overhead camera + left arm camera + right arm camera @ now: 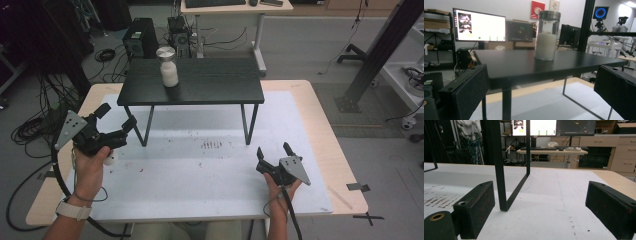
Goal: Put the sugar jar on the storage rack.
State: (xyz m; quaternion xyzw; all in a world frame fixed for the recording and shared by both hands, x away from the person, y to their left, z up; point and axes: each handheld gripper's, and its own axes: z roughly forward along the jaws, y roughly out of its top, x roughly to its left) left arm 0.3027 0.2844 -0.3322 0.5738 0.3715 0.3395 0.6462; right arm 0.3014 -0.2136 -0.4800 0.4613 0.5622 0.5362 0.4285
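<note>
Left gripper (116, 120) spread, raised, aimed at jar (168, 67) on shelf (200, 90). Approach level, jaws straddling body below lid, squeeze gently. Right gripper (274, 152) spread, idle.

The clear glass jar of white grains (168, 68) stands on the small black shelf (210, 90), which stands on the bench (320, 150).

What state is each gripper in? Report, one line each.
Left gripper: open, holding nothing, raised toward the jar.
Right gripper: open, holding nothing, low over the table.
</note>
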